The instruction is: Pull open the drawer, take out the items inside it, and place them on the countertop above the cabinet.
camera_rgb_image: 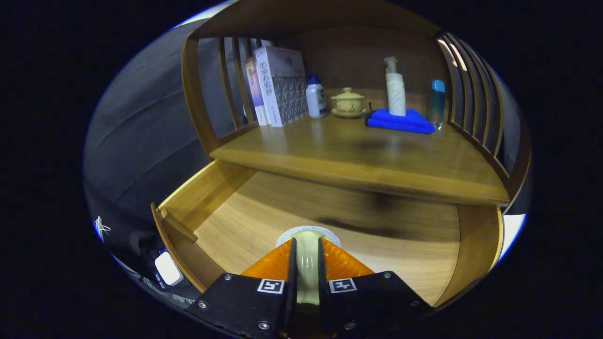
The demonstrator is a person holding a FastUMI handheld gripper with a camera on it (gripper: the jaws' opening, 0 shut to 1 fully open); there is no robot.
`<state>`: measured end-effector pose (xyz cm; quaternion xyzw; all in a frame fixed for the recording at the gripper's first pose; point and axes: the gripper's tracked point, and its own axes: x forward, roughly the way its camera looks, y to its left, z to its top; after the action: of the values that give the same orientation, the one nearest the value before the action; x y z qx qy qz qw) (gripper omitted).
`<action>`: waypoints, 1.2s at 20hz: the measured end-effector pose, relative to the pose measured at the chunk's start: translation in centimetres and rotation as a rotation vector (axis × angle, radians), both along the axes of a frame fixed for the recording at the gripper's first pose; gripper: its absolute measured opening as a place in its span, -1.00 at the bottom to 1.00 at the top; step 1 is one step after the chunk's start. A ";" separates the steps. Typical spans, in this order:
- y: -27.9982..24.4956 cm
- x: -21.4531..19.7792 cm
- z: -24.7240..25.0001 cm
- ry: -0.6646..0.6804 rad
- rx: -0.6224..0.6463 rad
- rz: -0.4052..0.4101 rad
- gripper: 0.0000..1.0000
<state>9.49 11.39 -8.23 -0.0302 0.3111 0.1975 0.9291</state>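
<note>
My gripper (pixel 307 242) is shut on a pale, slim bottle-like item (pixel 307 263) with a greyish round top (pixel 307 231); both fingers press its sides. I hold it over the pulled-out wooden drawer (pixel 188 207), whose bare floor shows beneath and ahead of the fingers. Beyond the drawer, higher up, lies the cabinet's wooden countertop (pixel 358 160), with its front edge a short way ahead of the held item.
At the back of the countertop stand white boxes (pixel 278 89), a white bottle with a blue cap (pixel 316 98), a lidded yellow cup on a saucer (pixel 348 102), a pump bottle (pixel 395 89) on a folded blue cloth (pixel 400 121), and a blue-capped clear bottle (pixel 437 103). Slatted wooden rails (pixel 471 99) close both sides.
</note>
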 end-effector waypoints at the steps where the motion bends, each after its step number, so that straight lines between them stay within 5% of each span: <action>1: 0.1 0.2 1.2 -0.025 0.018 -0.002 -0.59; 14: -0.5 5.4 14.9 -0.293 0.157 -0.073 -0.59; 24: -3.0 13.8 13.9 -0.275 0.138 -0.236 -0.59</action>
<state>23.25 8.35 5.70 0.0437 0.1682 0.1018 0.9795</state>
